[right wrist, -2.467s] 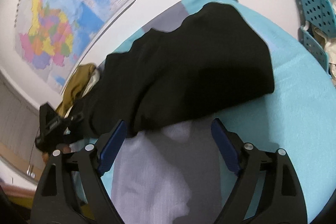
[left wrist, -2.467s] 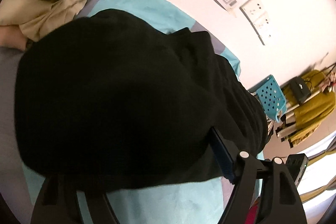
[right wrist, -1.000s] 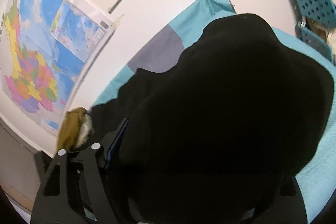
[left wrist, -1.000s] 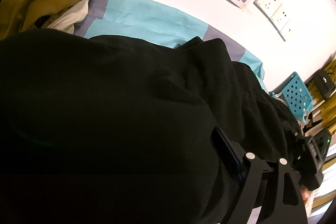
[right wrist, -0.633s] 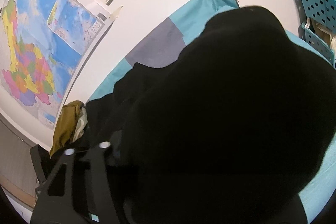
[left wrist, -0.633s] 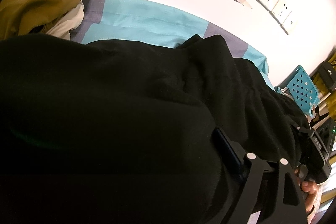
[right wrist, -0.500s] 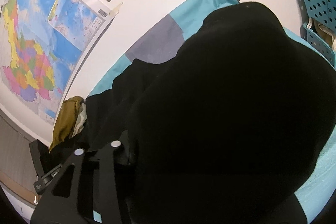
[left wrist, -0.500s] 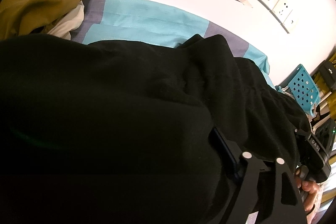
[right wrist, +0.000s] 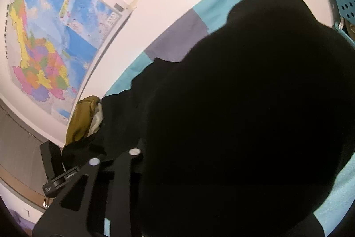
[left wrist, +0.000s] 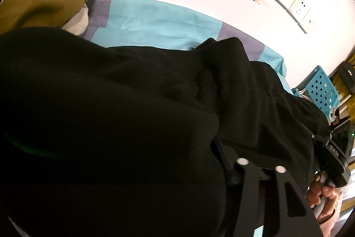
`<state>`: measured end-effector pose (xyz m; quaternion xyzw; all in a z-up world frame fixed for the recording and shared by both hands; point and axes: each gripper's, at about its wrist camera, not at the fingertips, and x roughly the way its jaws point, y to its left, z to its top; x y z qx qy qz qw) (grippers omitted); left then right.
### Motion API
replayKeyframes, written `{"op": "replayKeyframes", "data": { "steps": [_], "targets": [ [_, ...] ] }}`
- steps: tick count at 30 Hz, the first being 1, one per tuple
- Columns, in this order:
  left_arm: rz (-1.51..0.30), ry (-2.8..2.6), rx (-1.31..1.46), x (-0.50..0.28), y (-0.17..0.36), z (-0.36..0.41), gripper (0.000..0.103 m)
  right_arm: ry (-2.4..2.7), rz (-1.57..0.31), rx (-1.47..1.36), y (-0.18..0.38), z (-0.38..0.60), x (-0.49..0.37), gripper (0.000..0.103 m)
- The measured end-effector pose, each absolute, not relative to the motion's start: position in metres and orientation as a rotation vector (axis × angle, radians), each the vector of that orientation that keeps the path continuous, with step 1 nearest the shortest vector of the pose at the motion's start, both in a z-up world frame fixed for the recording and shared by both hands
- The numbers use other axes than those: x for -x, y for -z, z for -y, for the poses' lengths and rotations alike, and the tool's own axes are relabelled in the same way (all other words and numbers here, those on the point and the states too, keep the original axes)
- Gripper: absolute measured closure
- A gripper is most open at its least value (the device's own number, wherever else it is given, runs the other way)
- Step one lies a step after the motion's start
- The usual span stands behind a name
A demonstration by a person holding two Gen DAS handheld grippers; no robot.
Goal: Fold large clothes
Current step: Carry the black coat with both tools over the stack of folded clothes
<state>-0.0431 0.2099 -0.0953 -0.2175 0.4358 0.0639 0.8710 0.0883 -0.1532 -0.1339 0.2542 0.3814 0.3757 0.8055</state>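
Garment (left wrist: 133,126) spread on bedsheet (left wrist: 159,26); clothes pile (left wrist: 44,1) behind-left; wall map (right wrist: 55,41) above; crate (left wrist: 321,90) right.

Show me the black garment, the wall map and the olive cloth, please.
black garment (left wrist: 133,126), left wrist view, middle of the draped cloth
wall map (right wrist: 55,41), right wrist view, its coloured centre
olive cloth (left wrist: 44,3), left wrist view, the heaped top

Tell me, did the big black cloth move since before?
Yes. The black cloth came up toward the camera: it now hides most of the teal bedsheet that showed in front of the right tongs.
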Motion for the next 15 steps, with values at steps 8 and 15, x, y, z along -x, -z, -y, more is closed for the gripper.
{"op": "replayKeyframes", "data": {
  "steps": [8,15],
  "targets": [
    [-0.895,-0.037,0.416,0.039,0.042,-0.221,0.074,-0.927,-0.716,-0.529,0.062,0.145,-0.065,0.082],
    [-0.771,0.029,0.351,0.047,-0.052,-0.251,0.076,-1.048,-0.549,-0.419,-0.041,0.107,-0.041,0.082]
  ]
}}
